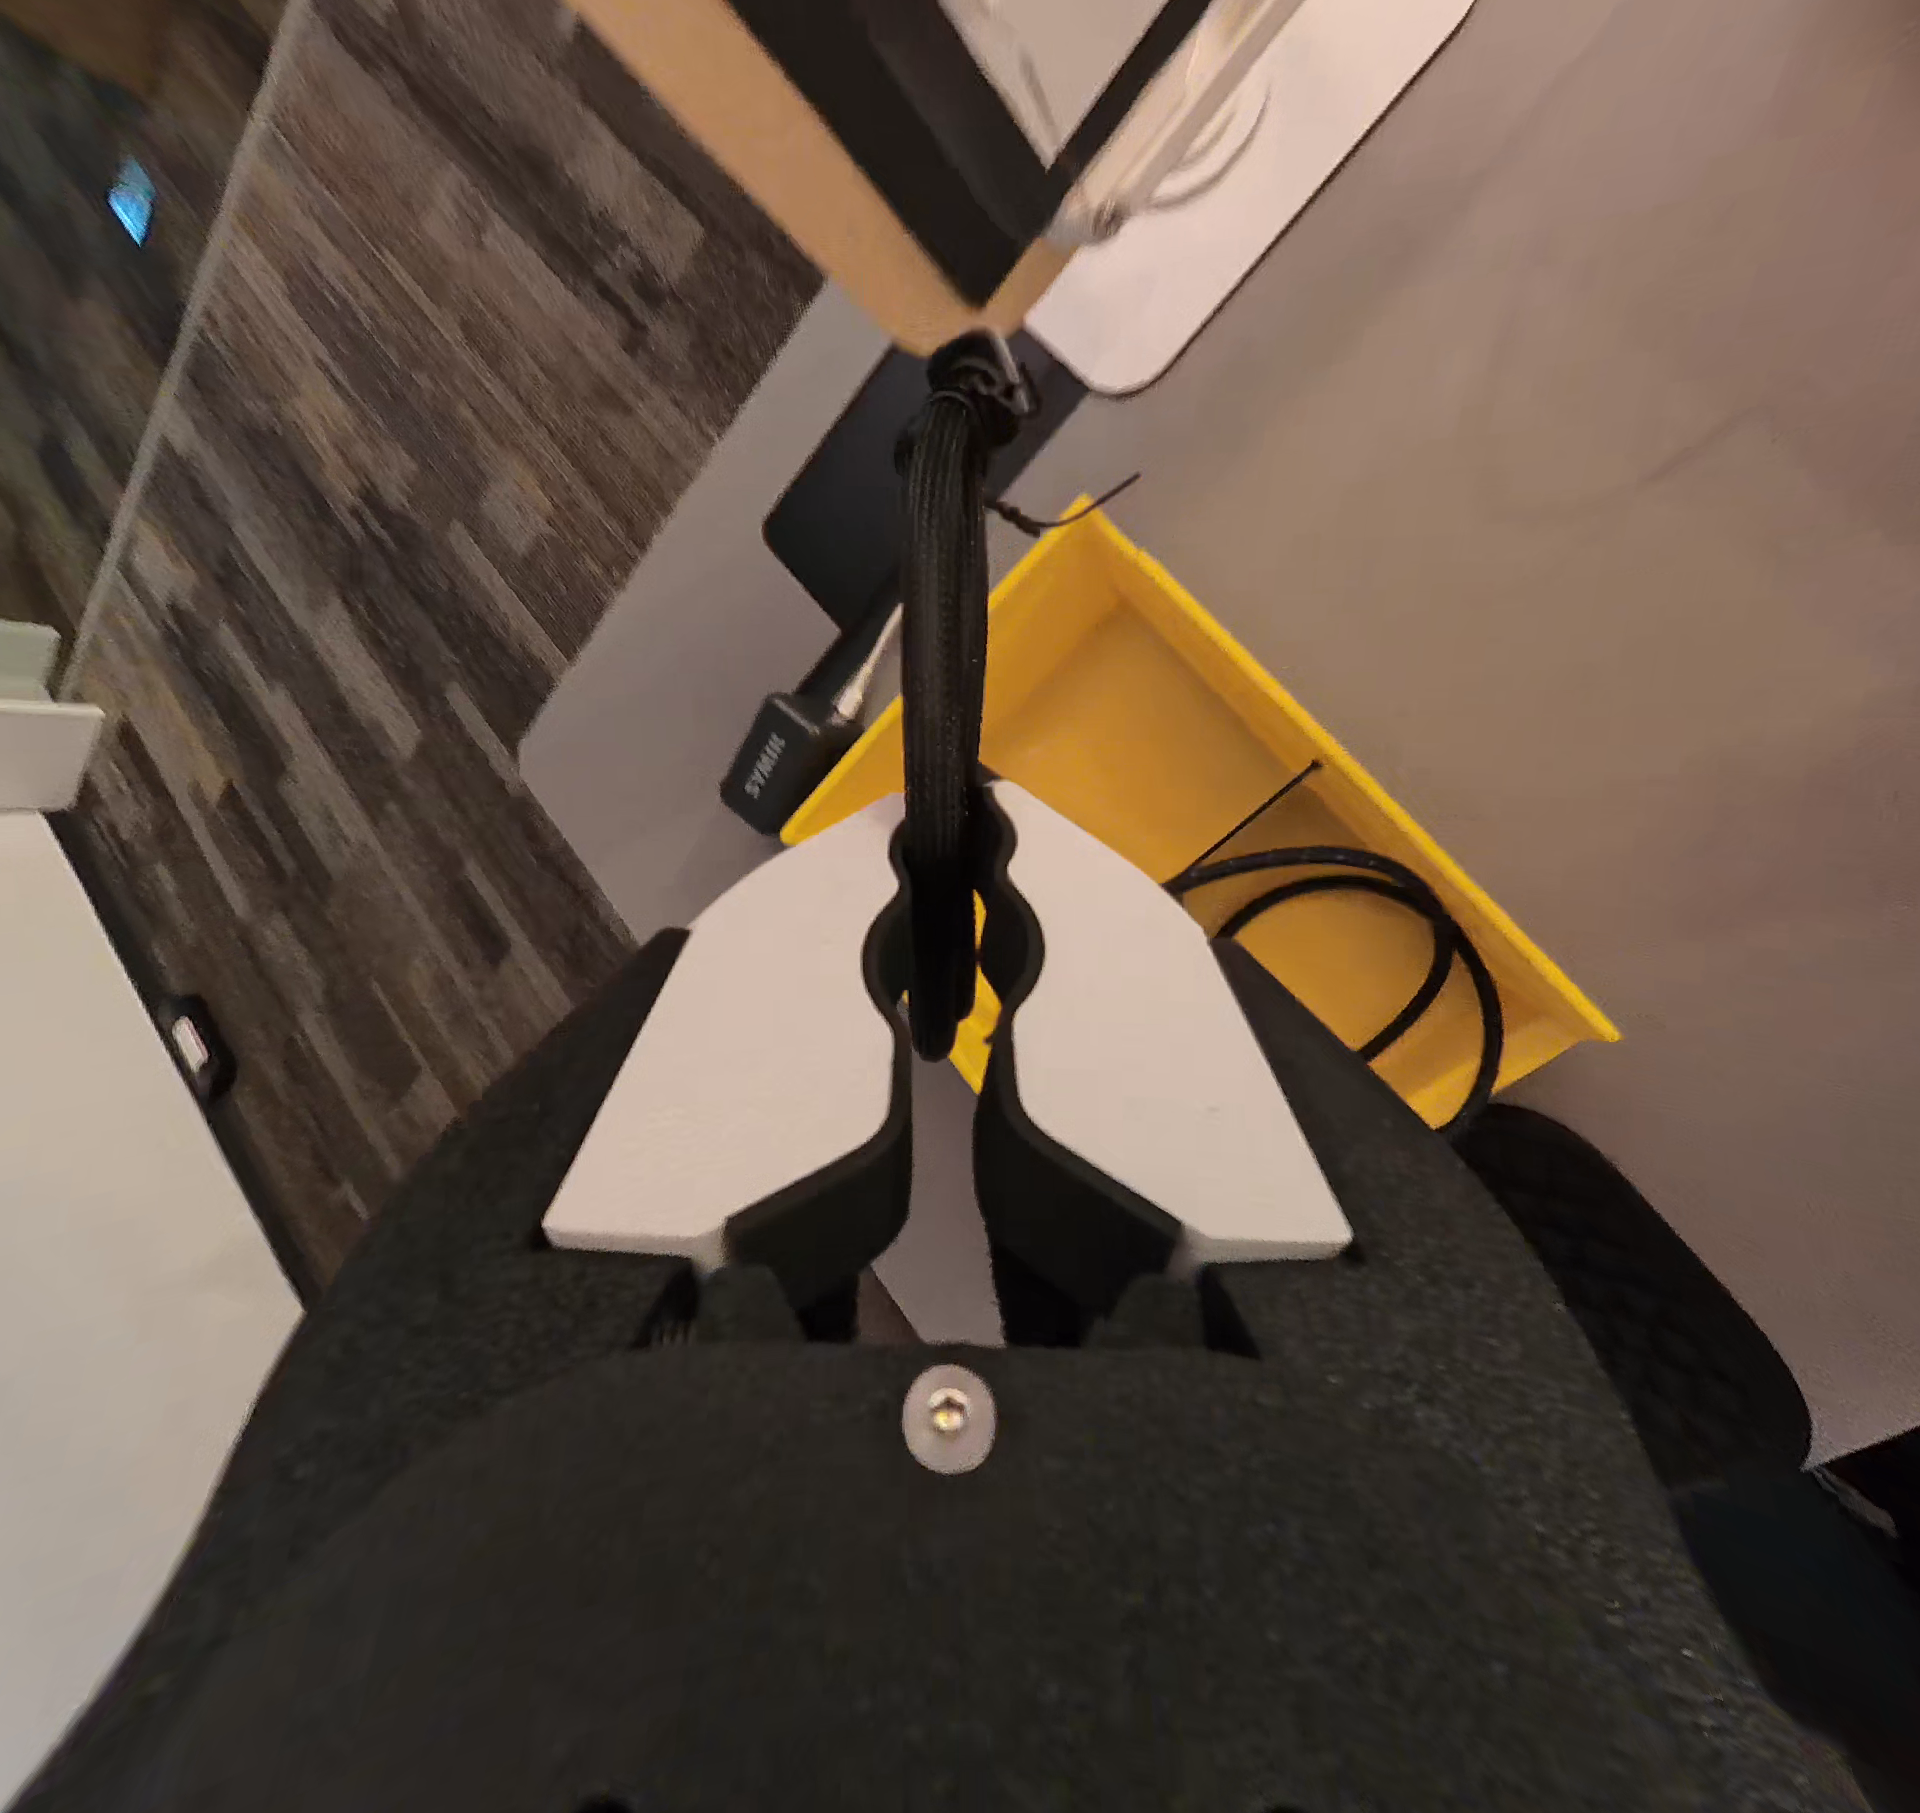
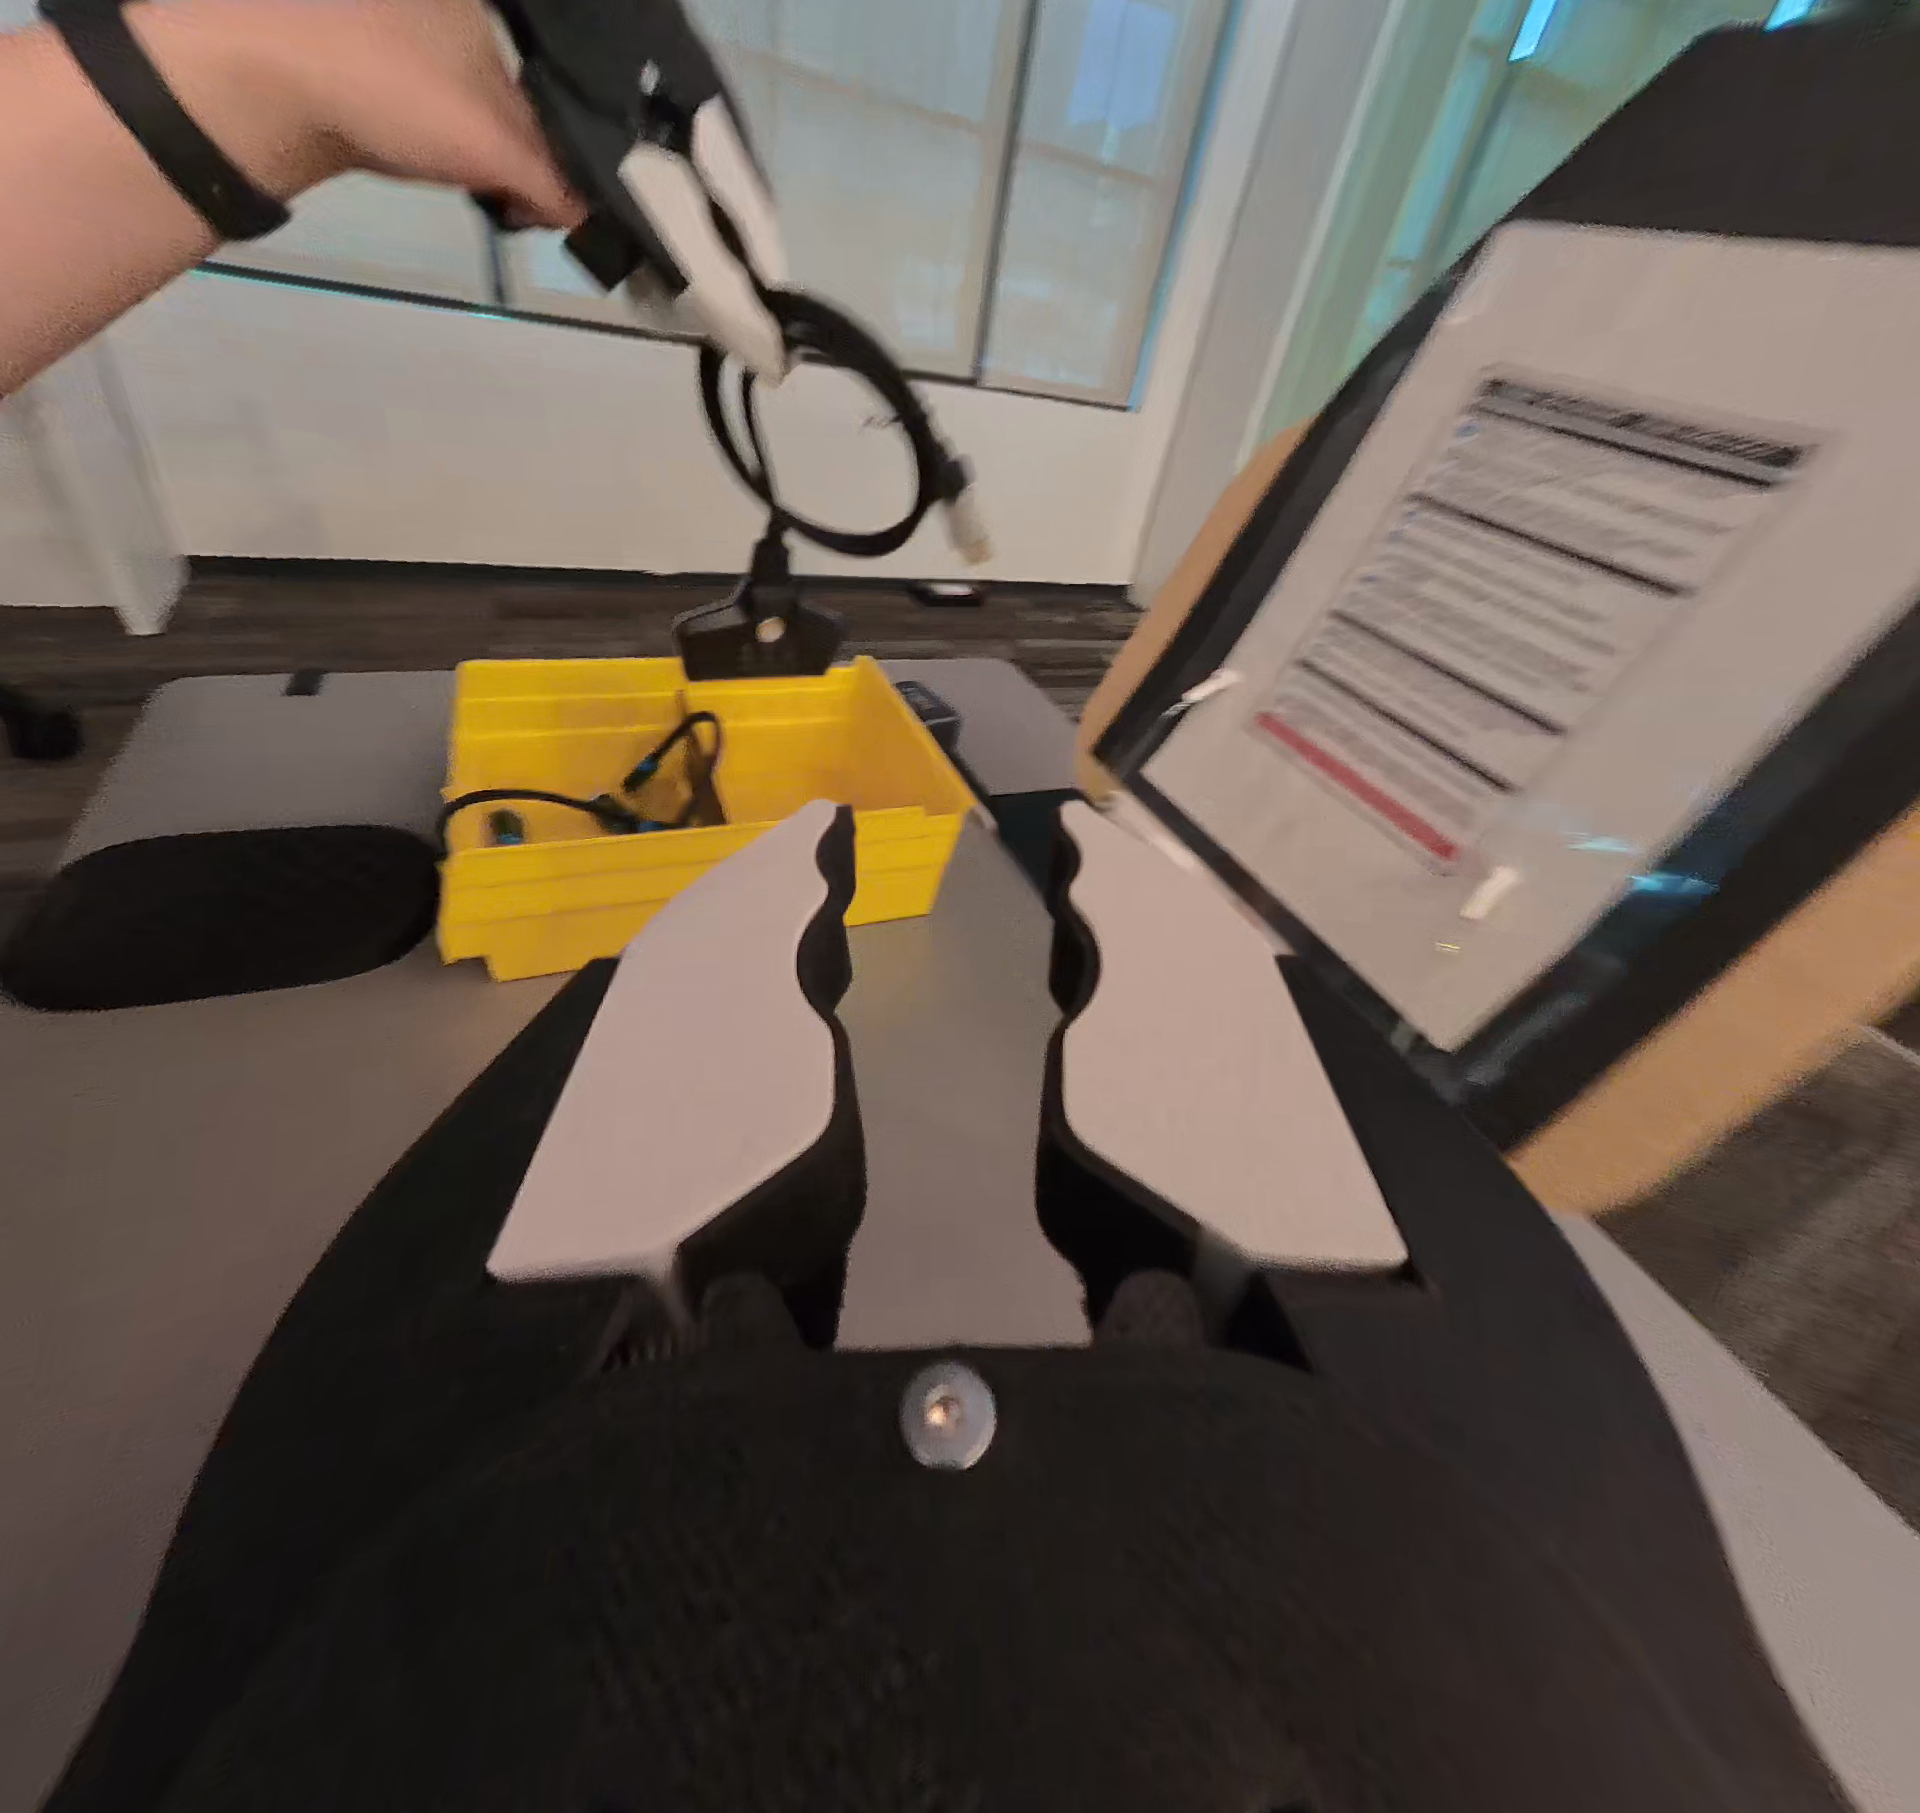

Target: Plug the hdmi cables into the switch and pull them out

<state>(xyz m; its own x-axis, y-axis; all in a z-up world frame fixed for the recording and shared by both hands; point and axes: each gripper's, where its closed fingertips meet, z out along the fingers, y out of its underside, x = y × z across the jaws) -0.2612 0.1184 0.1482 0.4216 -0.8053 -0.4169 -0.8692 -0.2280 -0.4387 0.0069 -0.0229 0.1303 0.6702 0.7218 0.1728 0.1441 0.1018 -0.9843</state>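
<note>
My left gripper (image 1: 951, 813) is shut on a coiled black braided HDMI cable (image 1: 940, 620) and holds it in the air over the yellow bin (image 1: 1143, 724). In the right wrist view the left gripper (image 2: 764, 350) is held high by a hand. The cable loop (image 2: 852, 542) hangs from it, with a pale plug (image 2: 971, 532) at one end and a flat black switch-like piece (image 2: 758, 636) dangling just above the bin (image 2: 644, 890). My right gripper (image 2: 951, 818) is open and empty, low over the grey table (image 2: 208, 1192) in front of the bin.
Another black cable (image 1: 1455, 942) lies in the bin; its blue-tipped ends (image 2: 623, 807) show in the right wrist view. A small black box (image 1: 769, 766) sits beside the bin. A black round pad (image 2: 208, 916) lies to the left. A framed printed sheet (image 2: 1507, 620) leans at the right. About 30 centimetres separates my left fingertips from my right.
</note>
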